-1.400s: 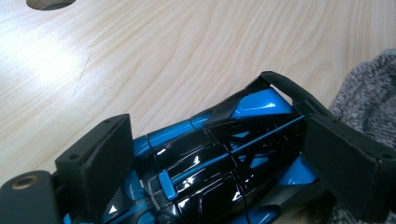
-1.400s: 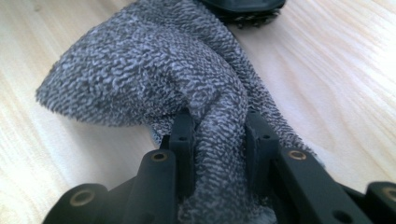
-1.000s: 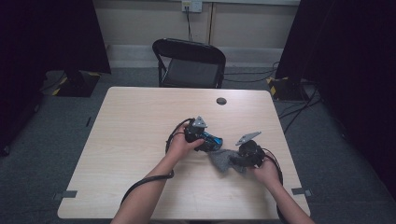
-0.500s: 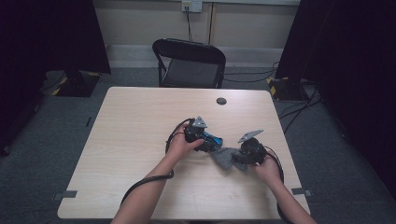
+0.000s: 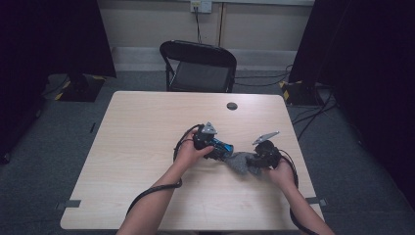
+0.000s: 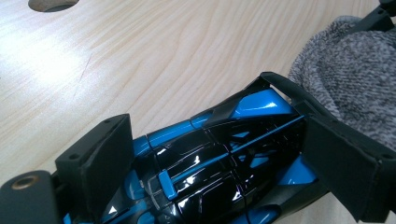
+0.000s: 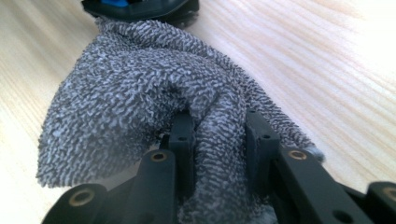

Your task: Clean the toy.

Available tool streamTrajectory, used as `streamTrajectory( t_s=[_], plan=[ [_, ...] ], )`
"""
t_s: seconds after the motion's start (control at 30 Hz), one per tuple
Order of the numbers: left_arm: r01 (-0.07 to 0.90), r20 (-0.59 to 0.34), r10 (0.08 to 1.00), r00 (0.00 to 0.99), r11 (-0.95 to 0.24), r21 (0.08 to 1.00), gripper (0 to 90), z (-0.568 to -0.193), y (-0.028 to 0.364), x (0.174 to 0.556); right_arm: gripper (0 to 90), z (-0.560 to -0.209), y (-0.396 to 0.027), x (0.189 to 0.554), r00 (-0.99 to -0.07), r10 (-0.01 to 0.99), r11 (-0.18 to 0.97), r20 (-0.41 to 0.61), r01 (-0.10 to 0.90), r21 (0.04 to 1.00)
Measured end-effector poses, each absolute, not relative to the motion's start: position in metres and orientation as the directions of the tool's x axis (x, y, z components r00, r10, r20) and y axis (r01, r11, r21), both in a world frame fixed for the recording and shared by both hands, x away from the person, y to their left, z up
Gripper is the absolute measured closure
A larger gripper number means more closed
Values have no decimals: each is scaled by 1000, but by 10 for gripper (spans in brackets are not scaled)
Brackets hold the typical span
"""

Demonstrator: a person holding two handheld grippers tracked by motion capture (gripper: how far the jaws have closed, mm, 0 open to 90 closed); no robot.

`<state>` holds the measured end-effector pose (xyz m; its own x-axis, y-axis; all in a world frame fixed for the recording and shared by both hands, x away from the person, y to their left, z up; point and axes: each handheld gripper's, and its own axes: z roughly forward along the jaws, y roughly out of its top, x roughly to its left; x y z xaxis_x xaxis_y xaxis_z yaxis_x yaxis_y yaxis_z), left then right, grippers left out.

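Little has changed over the last second: the right gripper (image 7: 219, 135) still pinches a nubby grey terry cloth (image 7: 140, 88), bunched against the glossy blue-and-black toy car (image 6: 219, 158) clamped in the left gripper (image 6: 219, 163) jaws, so wiping looks under way on the pale woodgrain surface (image 5: 147, 127).

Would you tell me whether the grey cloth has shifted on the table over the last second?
No. The grey cloth sits at the same spot relative to the table's round hole.
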<state>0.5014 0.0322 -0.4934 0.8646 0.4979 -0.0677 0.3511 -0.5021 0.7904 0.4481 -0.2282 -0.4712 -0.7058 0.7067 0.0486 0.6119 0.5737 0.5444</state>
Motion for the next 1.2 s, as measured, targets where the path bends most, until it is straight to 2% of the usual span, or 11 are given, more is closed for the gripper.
streamTrajectory(
  t_s=[1.2],
  plan=[
    [348, -68, 500, 864, -493, 798, 89, -495, 33, 501, 691, -466, -234, 491, -614, 789, 534, -4, 683, 498]
  ],
)
